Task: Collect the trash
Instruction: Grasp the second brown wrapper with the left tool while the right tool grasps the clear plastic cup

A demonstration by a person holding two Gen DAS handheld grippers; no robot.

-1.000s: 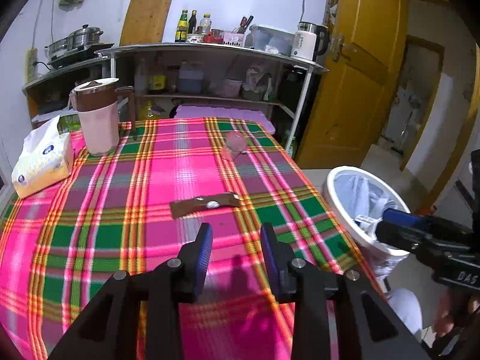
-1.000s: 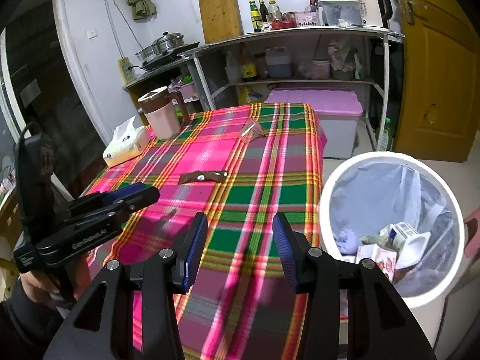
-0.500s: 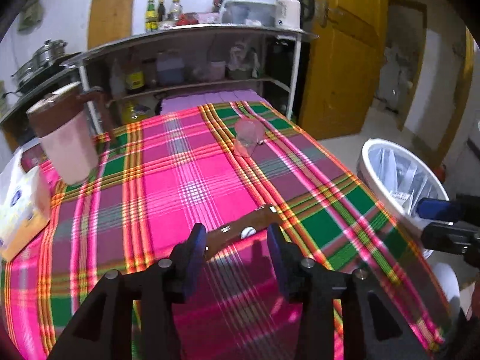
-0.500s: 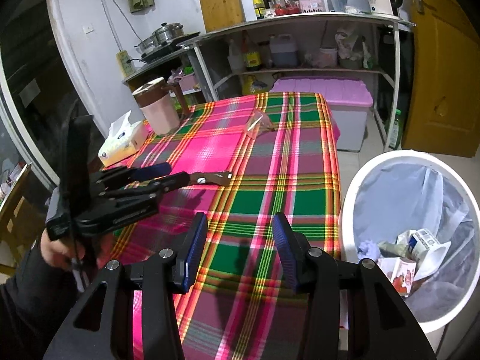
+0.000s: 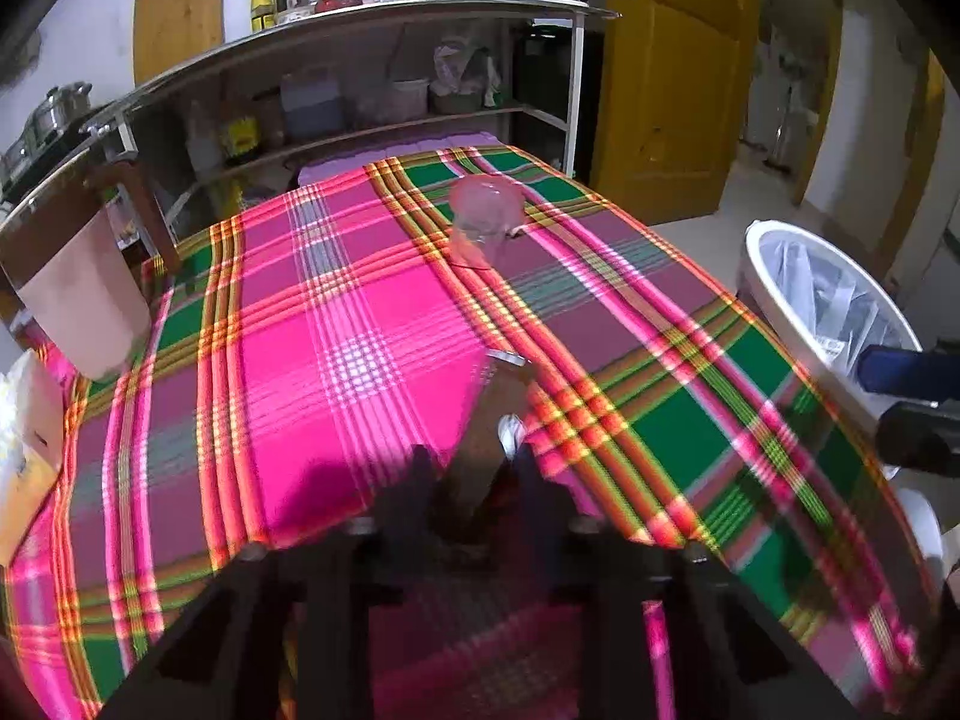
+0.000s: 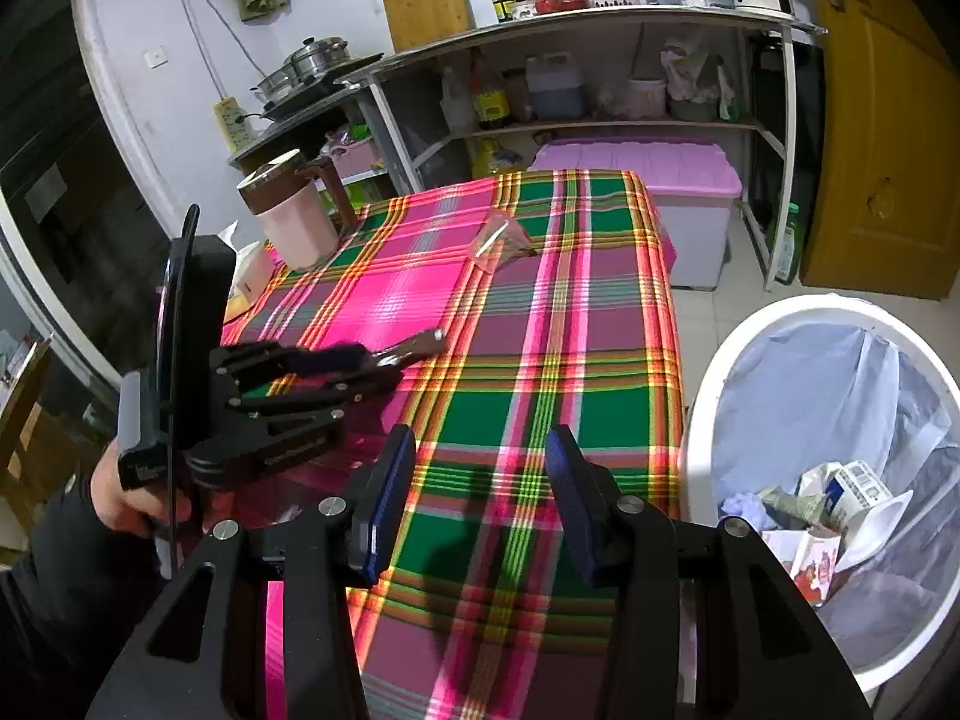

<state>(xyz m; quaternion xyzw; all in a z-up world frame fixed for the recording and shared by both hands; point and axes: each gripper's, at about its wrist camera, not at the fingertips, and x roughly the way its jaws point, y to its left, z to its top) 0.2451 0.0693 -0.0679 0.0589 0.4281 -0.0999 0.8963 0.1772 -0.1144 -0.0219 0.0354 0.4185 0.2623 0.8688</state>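
Note:
A brown wrapper (image 5: 489,420) lies on the plaid tablecloth (image 5: 336,324). My left gripper (image 5: 474,468) has its fingers on either side of the wrapper's near end, closed around it; in the right wrist view the left gripper (image 6: 384,363) grips the wrapper (image 6: 420,343). A clear plastic cup (image 5: 483,219) lies on its side further back, also in the right wrist view (image 6: 498,237). My right gripper (image 6: 480,480) is open and empty over the table's right edge. The white trash bin (image 6: 834,468), lined and holding trash, stands right of the table.
A pink jug with a brown lid (image 6: 291,213) and a tissue pack (image 5: 24,420) stand at the table's left. A shelf unit (image 6: 600,60) and a purple-lidded box (image 6: 648,162) are behind the table. A yellow door (image 5: 666,72) is at the right.
My left gripper moved forward to the brown wrapper and closed on its near end. The right gripper stayed open near the bin, shifting slightly.

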